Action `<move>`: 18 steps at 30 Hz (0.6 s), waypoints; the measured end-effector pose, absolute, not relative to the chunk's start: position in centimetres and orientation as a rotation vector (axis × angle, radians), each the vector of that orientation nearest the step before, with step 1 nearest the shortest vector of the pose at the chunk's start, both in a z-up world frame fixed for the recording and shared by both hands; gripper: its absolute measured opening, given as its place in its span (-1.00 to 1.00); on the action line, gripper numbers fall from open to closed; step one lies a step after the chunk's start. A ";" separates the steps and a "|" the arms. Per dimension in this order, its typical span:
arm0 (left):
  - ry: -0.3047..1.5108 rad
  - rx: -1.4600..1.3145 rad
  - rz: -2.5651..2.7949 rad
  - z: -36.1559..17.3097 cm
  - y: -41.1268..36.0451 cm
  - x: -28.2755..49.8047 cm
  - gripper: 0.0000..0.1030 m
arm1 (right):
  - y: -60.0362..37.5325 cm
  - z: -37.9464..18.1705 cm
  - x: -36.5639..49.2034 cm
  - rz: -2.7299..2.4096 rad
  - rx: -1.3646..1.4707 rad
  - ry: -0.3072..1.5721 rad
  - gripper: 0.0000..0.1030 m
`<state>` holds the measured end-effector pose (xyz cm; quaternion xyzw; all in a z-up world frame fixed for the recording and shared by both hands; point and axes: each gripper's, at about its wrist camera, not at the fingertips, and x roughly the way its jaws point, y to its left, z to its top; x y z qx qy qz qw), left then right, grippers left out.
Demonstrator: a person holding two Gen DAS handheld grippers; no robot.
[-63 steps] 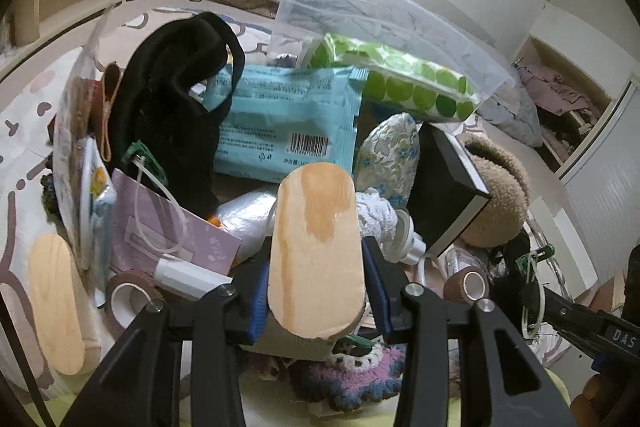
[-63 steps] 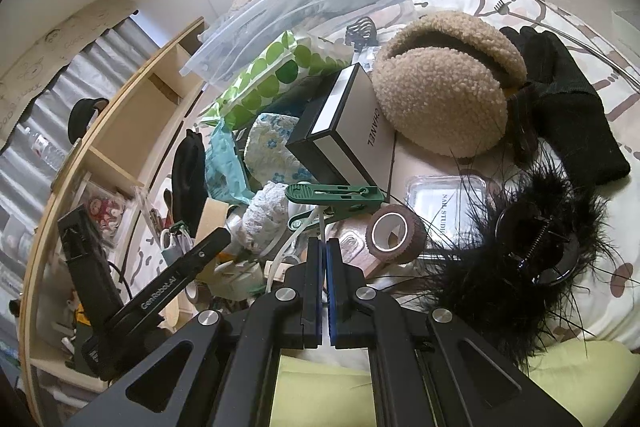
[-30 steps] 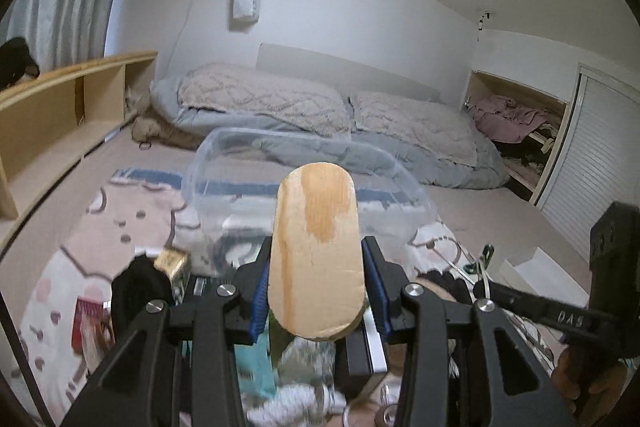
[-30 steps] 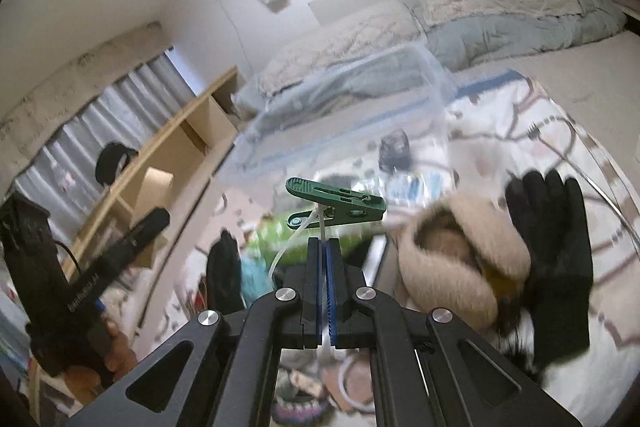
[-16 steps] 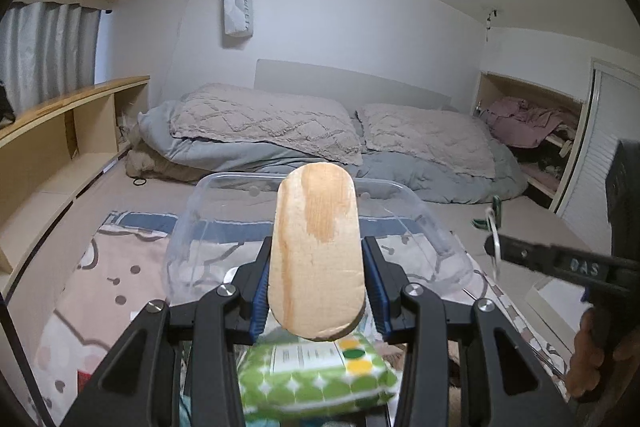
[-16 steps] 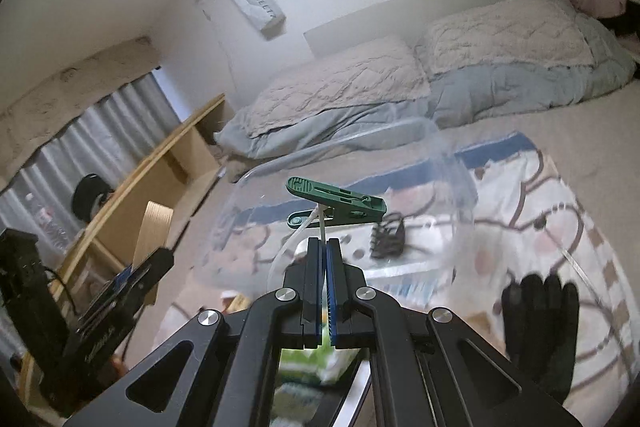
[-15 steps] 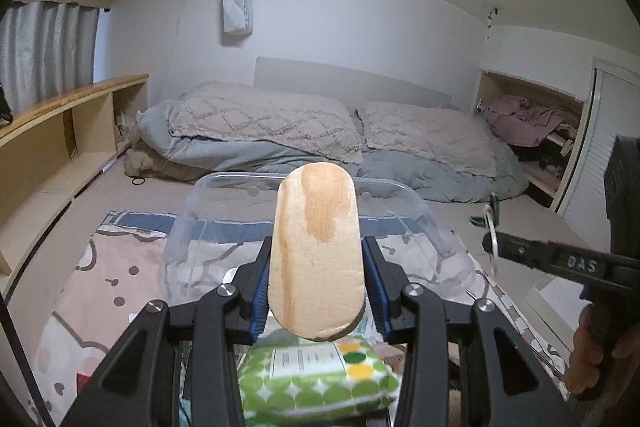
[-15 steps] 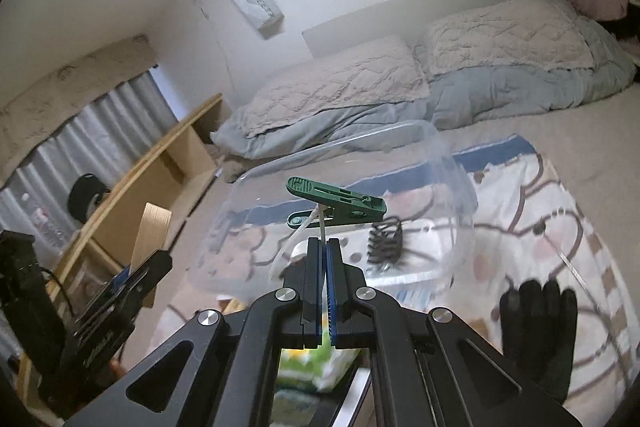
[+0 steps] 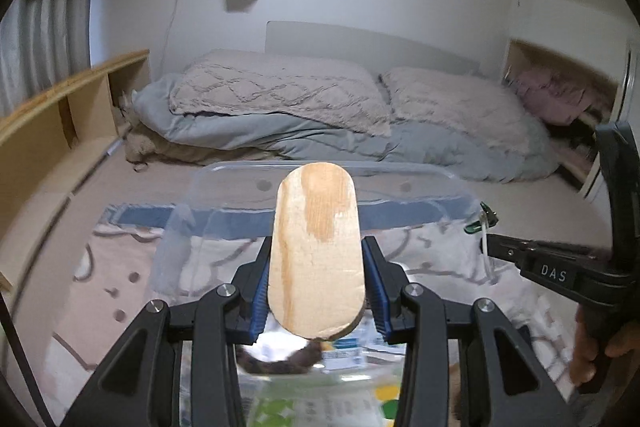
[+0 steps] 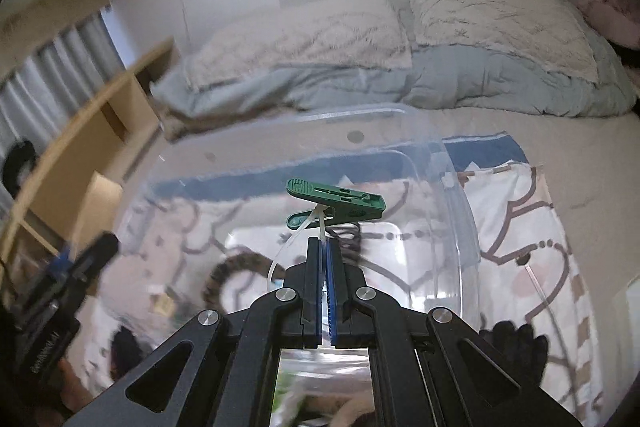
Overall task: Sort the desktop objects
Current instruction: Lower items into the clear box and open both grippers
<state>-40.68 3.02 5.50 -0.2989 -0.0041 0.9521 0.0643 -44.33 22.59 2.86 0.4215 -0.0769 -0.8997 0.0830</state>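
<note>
My left gripper [image 9: 318, 269] is shut on a pale oval wooden piece [image 9: 314, 219] that stands up between its blue pads. My right gripper [image 10: 324, 247] is shut on a thin white plastic strap [image 10: 319, 223], and a green clothes peg [image 10: 336, 201] is clipped on the strap just above the fingertips. Both grippers hover at the near side of a clear plastic bin [image 10: 460, 227], whose rim [image 9: 248, 169] lies straight ahead. In the left wrist view the right gripper [image 9: 492, 247] comes in from the right with the peg [image 9: 482, 217] at its tip.
A black hair claw [image 10: 352, 233] and a dark ring [image 10: 232, 267] show through the bin. A green-dotted pack [image 9: 280, 407] and a black glove [image 10: 516, 347] lie below. Beyond are a patterned rug [image 9: 100, 259], a bed [image 9: 320, 115] and wooden shelving [image 9: 60, 107] at left.
Both grippers have lifted off the cluttered pile and travelled forward to the clear bin, which now fills the lower view. Each grip is unchanged.
</note>
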 end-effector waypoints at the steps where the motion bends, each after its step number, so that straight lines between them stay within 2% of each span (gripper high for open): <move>1: 0.033 -0.908 2.887 5.4 3.2 -40.9 -0.20 | 22.1 2.4 -44.9 -2.681 1.316 -0.165 -0.94; 4: 0.104 -0.935 2.884 4.8 3.8 -41.5 -0.20 | 21.2 1.0 -46.2 -2.652 1.458 -0.017 -0.94; 6: 0.107 -0.962 2.872 4.5 3.8 -42.0 -0.20 | 21.0 0.7 -46.2 -2.631 1.473 0.013 -0.94; 14: 0.038 -1.087 2.818 3.4 3.0 -43.4 -0.20 | 21.2 -0.1 -46.1 -2.620 1.461 0.019 -0.94; 18: 0.020 -1.147 2.806 3.2 2.8 -43.9 -0.20 | 21.9 -0.1 -46.3 -2.610 1.451 -0.089 -0.94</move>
